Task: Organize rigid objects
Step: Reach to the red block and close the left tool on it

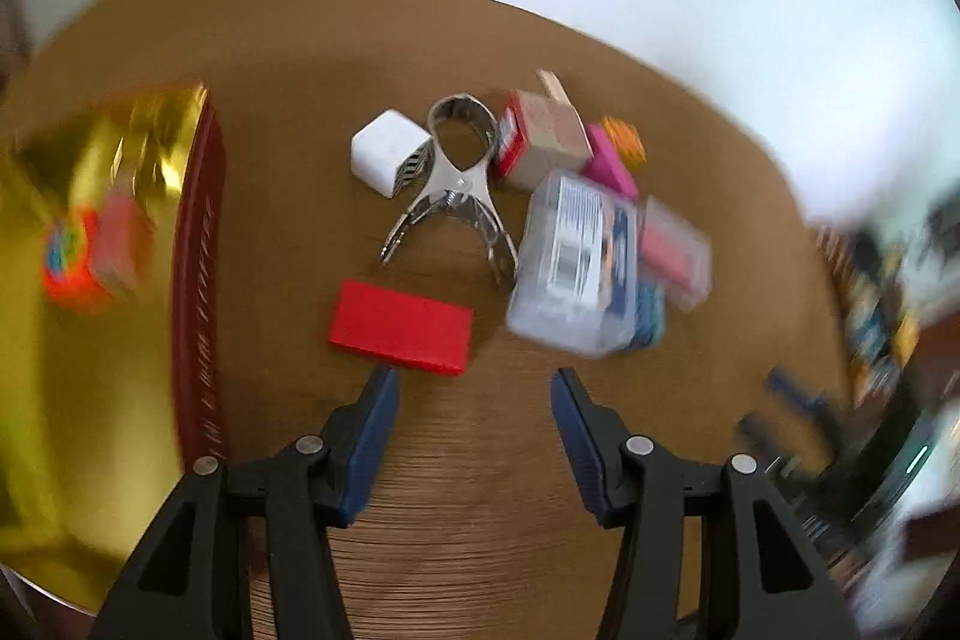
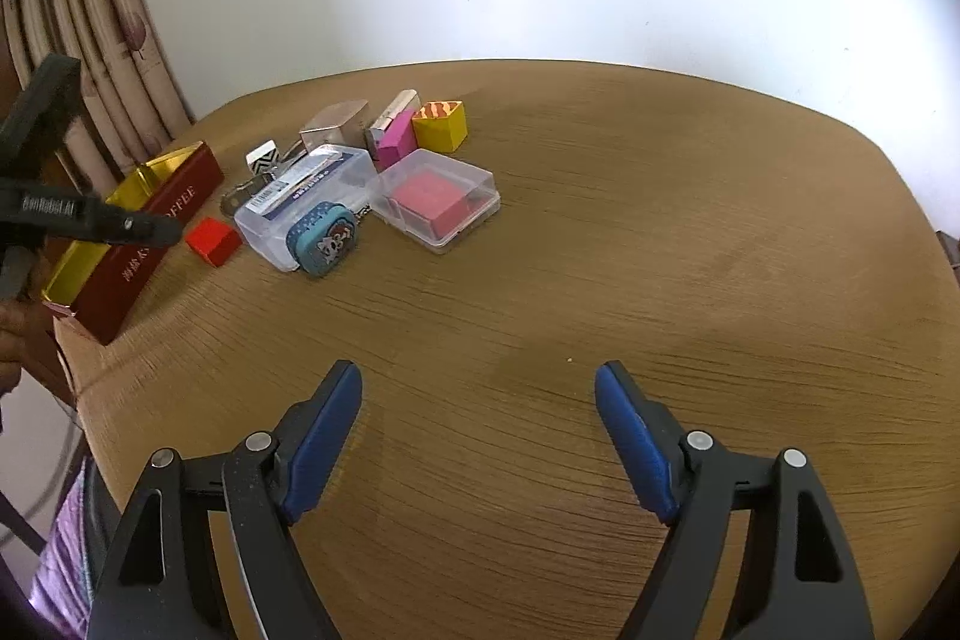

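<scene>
Clutter bunched mid-tabletop (image 2: 600, 232) beside gold-lined tin (image 2: 150, 172), presumably for loading; left claw (image 1: 474, 376) gaping, empty, nearing red block (image 1: 401, 327); right claw (image 2: 478, 376) wide, empty.

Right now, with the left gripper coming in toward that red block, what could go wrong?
The red block lies just ahead of the open left gripper, beside the metal clip and the clear plastic box; a wide approach might knock them. The items are piled tightly, so moving one could shift others. The red tin stands close on the left, so a swing may bump it.
</scene>
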The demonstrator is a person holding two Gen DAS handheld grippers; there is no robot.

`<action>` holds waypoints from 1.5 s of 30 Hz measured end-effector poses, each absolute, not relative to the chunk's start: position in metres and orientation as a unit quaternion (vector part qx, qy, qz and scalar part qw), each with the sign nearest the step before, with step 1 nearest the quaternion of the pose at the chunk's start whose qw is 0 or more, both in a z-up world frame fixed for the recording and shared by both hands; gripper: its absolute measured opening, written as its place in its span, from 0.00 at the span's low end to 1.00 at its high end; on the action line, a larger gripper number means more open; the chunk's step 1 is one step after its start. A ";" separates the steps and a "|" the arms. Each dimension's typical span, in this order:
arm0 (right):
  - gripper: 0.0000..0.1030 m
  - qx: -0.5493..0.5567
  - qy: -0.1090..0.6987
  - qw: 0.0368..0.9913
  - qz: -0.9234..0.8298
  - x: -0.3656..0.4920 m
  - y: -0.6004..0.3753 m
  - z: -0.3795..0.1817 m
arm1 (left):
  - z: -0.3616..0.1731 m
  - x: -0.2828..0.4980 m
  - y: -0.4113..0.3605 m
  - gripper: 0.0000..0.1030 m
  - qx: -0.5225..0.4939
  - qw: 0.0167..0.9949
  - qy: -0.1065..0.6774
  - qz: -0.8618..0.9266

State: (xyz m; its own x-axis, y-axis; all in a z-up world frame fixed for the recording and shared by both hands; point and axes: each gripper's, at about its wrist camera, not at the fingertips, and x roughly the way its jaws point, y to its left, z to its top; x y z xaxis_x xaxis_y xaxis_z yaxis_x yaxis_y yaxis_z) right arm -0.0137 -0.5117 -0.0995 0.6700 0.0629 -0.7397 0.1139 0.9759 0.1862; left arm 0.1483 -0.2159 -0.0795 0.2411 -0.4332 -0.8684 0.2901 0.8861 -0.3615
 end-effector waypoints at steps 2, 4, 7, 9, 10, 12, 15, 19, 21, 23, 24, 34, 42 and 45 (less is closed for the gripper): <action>0.77 0.108 0.408 0.907 -0.008 -0.012 -0.509 -0.100 | -0.080 0.155 -0.209 0.53 -0.111 0.779 0.579 -0.214; 0.77 0.108 0.406 0.907 0.000 -0.012 -0.508 -0.099 | -0.083 0.164 -0.203 0.53 -0.163 0.768 0.592 -0.182; 0.78 0.116 0.398 0.910 0.004 -0.012 -0.507 -0.096 | -0.094 0.176 -0.200 0.53 -0.212 0.751 0.611 -0.131; 0.79 0.123 0.395 0.910 0.009 -0.013 -0.509 -0.094 | -0.103 0.179 -0.196 0.53 -0.230 0.737 0.628 -0.096; 0.79 0.127 0.394 0.910 0.010 -0.013 -0.510 -0.093 | -0.106 0.179 -0.195 0.53 -0.238 0.733 0.632 -0.086; 0.79 0.139 0.394 0.909 0.014 -0.014 -0.512 -0.092 | -0.111 0.180 -0.195 0.53 -0.247 0.727 0.637 -0.071; 0.80 0.148 0.391 0.908 0.020 -0.015 -0.515 -0.091 | -0.120 0.185 -0.197 0.53 -0.247 0.721 0.646 -0.052; 0.83 0.160 0.385 0.908 0.026 -0.017 -0.518 -0.090 | -0.120 0.189 -0.199 0.53 -0.254 0.722 0.642 -0.036; 0.84 0.168 0.384 0.907 0.030 -0.017 -0.520 -0.091 | -0.122 0.192 -0.203 0.53 -0.244 0.720 0.649 -0.027; 0.85 0.177 0.382 0.906 0.030 -0.018 -0.524 -0.091 | -0.119 0.195 -0.201 0.53 -0.241 0.718 0.652 -0.021; 0.85 0.183 0.381 0.906 0.031 -0.018 -0.525 -0.091 | -0.119 0.195 -0.202 0.53 -0.237 0.719 0.654 -0.017; 0.87 0.228 0.381 0.896 0.020 -0.019 -0.542 -0.096 | -0.121 0.190 -0.201 0.33 -0.227 0.730 0.644 -0.032; 0.88 0.221 0.388 0.895 0.012 -0.017 -0.540 -0.097 | -0.090 0.157 -0.213 0.00 -0.151 0.776 0.606 -0.091; 0.88 0.217 0.390 0.895 0.009 -0.018 -0.539 -0.097 | -0.098 0.159 -0.213 0.00 -0.147 0.749 0.637 -0.109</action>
State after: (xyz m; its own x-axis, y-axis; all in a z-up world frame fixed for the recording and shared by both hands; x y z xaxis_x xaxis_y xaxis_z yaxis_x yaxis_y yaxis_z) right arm -0.0179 -0.5391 -0.0969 0.6963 0.1852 -0.6935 0.1531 0.9056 0.3956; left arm 0.1595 -0.2131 -0.0975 0.1655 -0.3502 -0.9219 -0.0242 0.9331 -0.3588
